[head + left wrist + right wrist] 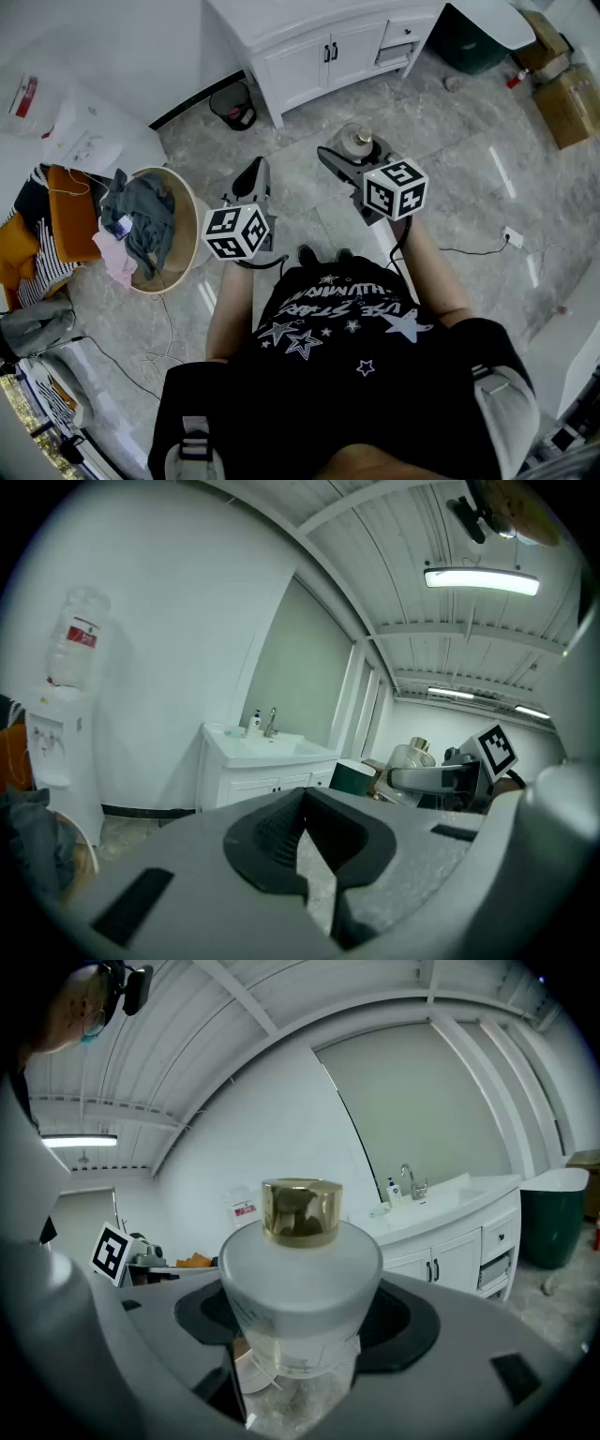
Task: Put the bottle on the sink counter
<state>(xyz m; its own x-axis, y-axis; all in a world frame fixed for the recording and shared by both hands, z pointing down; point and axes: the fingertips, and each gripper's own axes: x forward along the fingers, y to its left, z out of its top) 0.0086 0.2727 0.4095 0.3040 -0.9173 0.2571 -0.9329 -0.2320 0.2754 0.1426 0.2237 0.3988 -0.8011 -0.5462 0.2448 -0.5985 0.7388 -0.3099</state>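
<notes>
A frosted bottle (300,1279) with a gold cap stands upright between the jaws of my right gripper (302,1340), which is shut on its body. In the head view the bottle (357,143) and right gripper (352,157) are held over the floor in front of the person. The white sink counter (281,21) stands further ahead at the top of that view. My left gripper (251,180) is held beside it to the left, shut with nothing in it. In the left gripper view its jaws (302,799) meet, with the sink counter (253,749) ahead and the bottle (410,757) at right.
A round basket of clothes (150,230) stands on the floor at left and a small black bin (232,103) beside the vanity. A green bin (469,37) and cardboard boxes (567,98) lie at top right. A water dispenser (61,752) stands against the left wall.
</notes>
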